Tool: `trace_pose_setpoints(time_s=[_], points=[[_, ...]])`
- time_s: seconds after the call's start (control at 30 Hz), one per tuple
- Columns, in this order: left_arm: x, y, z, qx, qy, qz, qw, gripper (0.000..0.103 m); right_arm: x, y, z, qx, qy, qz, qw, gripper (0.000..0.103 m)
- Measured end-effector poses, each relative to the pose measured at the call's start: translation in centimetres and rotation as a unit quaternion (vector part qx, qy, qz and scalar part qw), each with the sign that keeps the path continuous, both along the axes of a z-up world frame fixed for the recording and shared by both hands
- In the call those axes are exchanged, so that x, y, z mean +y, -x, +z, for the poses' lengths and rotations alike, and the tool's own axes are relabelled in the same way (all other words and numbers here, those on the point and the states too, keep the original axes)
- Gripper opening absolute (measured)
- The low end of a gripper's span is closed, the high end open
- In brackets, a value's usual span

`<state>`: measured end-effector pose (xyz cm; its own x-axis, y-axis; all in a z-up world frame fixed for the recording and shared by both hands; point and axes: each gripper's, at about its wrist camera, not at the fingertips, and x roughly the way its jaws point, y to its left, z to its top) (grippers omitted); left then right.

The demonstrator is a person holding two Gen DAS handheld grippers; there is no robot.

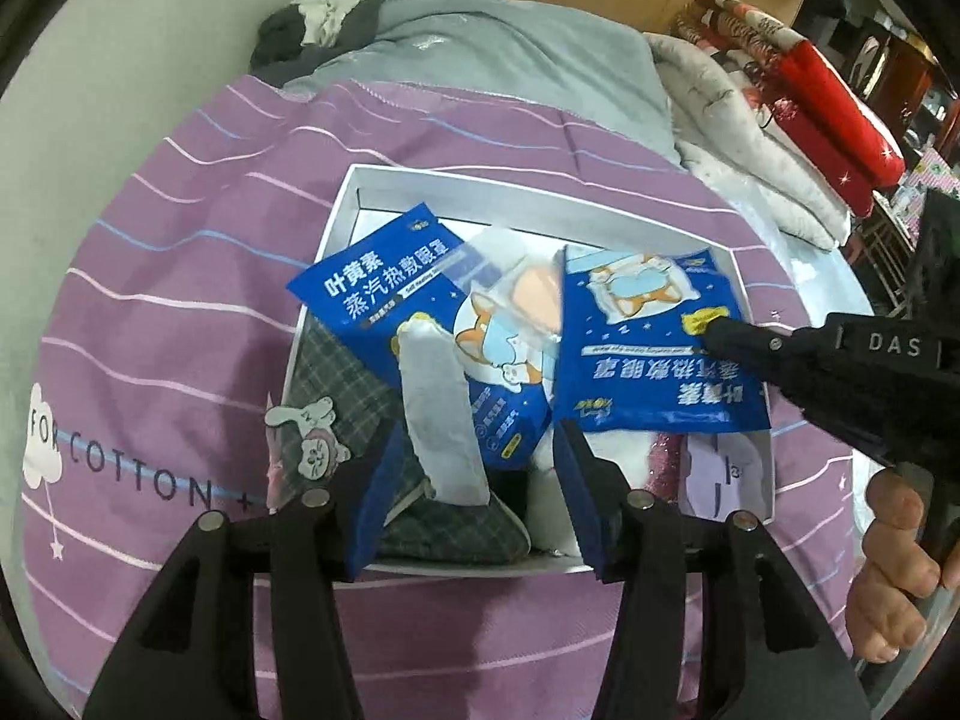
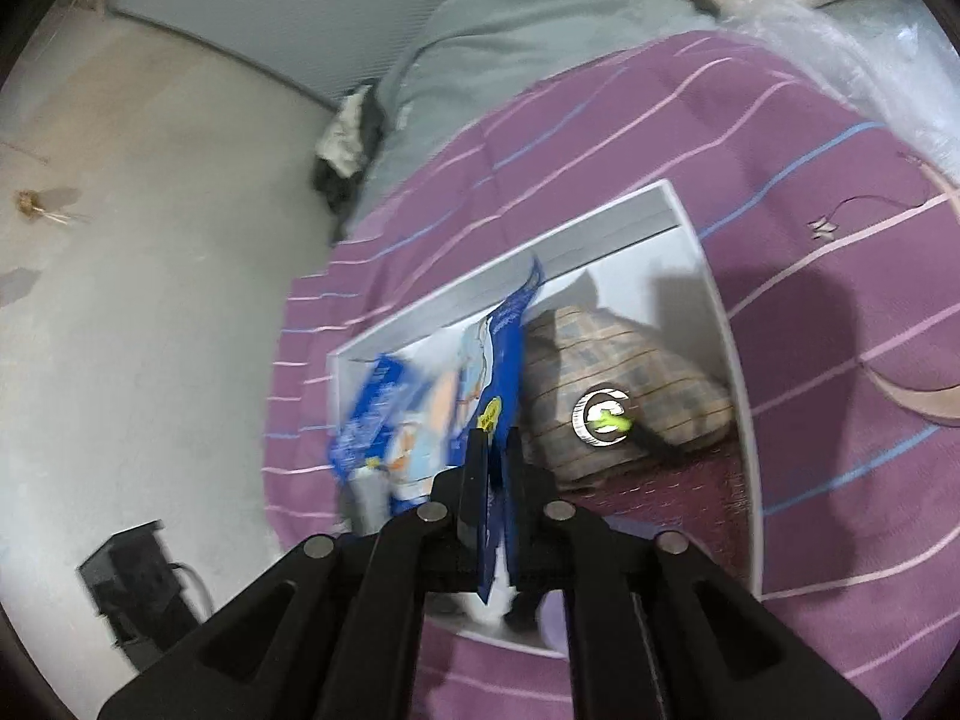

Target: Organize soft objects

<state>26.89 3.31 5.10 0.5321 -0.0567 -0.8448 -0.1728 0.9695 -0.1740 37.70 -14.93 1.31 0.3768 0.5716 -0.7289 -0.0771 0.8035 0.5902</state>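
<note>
A white box (image 1: 360, 180) lies on a purple striped quilt (image 1: 150, 300). Inside are blue eye-mask packets, a white pad (image 1: 438, 414), a grey plaid pouch (image 1: 342, 378) and a clear-wrapped mask (image 1: 516, 294). My right gripper (image 1: 711, 324) is shut on the right blue packet (image 1: 648, 354) at its yellow tag; in the right wrist view the packet (image 2: 501, 372) stands edge-on between the fingers (image 2: 477, 468). My left gripper (image 1: 474, 480) is open and empty, over the box's near edge. A second blue packet (image 1: 384, 294) lies at left. A plaid pouch (image 2: 612, 372) fills the box's far side.
A grey blanket (image 1: 510, 60) and dark clothes (image 1: 318, 24) lie beyond the box. White and red bedding (image 1: 810, 96) is stacked at right. A grey floor (image 2: 150, 300) with a black box (image 2: 132, 588) is beside the bed.
</note>
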Motion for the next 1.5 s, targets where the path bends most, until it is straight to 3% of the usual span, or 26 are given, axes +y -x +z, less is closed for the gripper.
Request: trace_pose_setpoints(time_s=[0.07,0.13,0.2,0.23,0.6,0.73,0.83,0.97,1.07,1.17,1.23,1.3,1.4,1.5], points=[[-0.3,0.4,0.2,-0.003,-0.007,-0.004,1.0000,0.053,-0.2,0.5,0.6,-0.013,0.004,-0.001,1.000,0.010],[-0.6,0.7,0.7,-0.007,-0.018,-0.008,0.9998,0.053,-0.7,1.0,1.2,-0.020,-0.002,-0.011,1.000,0.019],[-1.1,0.9,1.2,-0.009,-0.027,-0.010,0.9995,0.053,-1.4,1.7,2.0,-0.025,-0.009,-0.031,0.999,0.038],[-1.2,1.0,1.4,-0.008,-0.027,-0.011,0.9995,0.053,-1.7,1.9,2.3,-0.027,-0.013,-0.038,0.999,0.040],[-1.5,4.3,4.1,-0.012,-0.022,-0.001,0.9997,0.053,-1.9,6.5,5.2,-0.046,0.011,-0.020,0.999,0.040],[-1.1,6.6,3.8,0.005,-0.002,0.003,1.0000,0.053,-1.9,8.9,4.8,-0.042,0.041,-0.002,0.998,0.040],[-1.4,9.0,4.0,0.006,-0.036,0.017,0.9992,0.053,-1.9,11.6,4.6,-0.059,0.076,0.000,0.995,0.040],[-1.4,12.1,4.7,-0.005,-0.033,0.022,0.9992,0.053,-1.3,15.4,4.6,-0.085,0.114,0.012,0.990,0.040],[-1.9,14.3,5.7,-0.019,-0.037,0.020,0.9989,0.054,-0.8,17.9,4.8,-0.098,0.134,0.026,0.986,0.040],[-2.4,17.1,7.3,-0.071,-0.055,0.032,0.9955,0.054,-0.2,20.2,5.6,-0.119,0.145,0.031,0.982,0.040],[-2.2,18.9,8.4,-0.101,-0.037,0.041,0.9934,0.059,-0.1,21.4,6.3,-0.134,0.148,0.032,0.979,0.040],[-1.6,20.5,8.6,-0.114,-0.012,0.062,0.9915,0.081,0.0,22.8,7.1,-0.159,0.156,0.027,0.975,0.052],[-1.1,21.7,7.2,-0.128,0.000,0.097,0.9871,0.084,-0.2,25.2,7.4,-0.199,0.170,0.003,0.965,0.068],[-1.7,22.7,4.8,-0.110,-0.032,0.080,0.9901,0.083,-0.2,27.4,6.6,-0.225,0.182,-0.017,0.957,0.069]])
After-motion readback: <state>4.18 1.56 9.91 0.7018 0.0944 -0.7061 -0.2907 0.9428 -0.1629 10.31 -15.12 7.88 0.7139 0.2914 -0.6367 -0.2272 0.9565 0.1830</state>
